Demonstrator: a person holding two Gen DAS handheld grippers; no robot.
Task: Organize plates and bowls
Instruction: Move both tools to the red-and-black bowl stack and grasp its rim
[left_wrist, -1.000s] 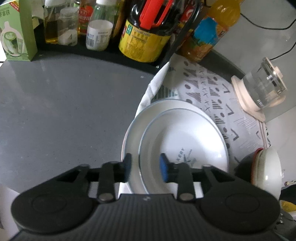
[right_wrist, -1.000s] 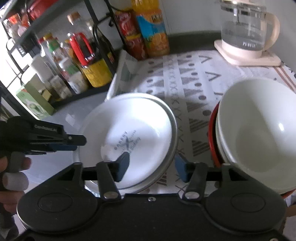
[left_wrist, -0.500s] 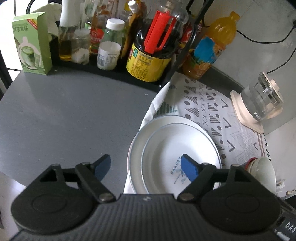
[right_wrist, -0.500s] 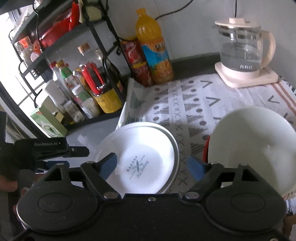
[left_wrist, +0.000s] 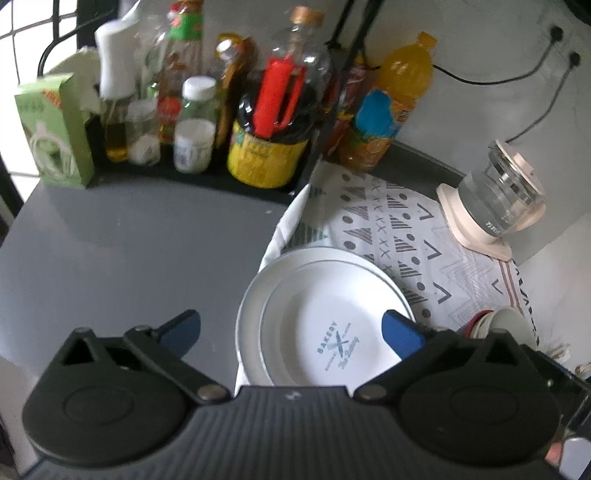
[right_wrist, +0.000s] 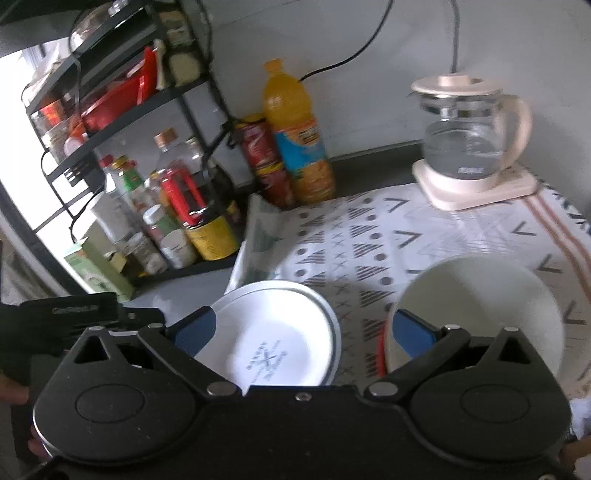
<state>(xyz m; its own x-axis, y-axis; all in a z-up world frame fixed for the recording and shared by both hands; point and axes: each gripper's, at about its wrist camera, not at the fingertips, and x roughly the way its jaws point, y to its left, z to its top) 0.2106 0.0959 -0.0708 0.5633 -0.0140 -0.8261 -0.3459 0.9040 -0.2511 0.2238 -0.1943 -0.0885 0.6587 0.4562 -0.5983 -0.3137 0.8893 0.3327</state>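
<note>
Two stacked white plates (left_wrist: 325, 317) lay flat on the patterned cloth (left_wrist: 406, 229) at its left edge, printed side up; nested bowls (right_wrist: 476, 310) sat just right. Kettle (right_wrist: 469, 147) and bottle rack (left_wrist: 207, 122) stood behind. Left tongs (left_wrist: 291, 328) and right tongs (right_wrist: 303, 328) were opening, empty, higher than a second before, when both straddled the plate rim.

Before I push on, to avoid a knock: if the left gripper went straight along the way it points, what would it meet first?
Probably the stacked white plates, centred between the left gripper's opening, empty jaws. Depth is hard to judge.
</note>
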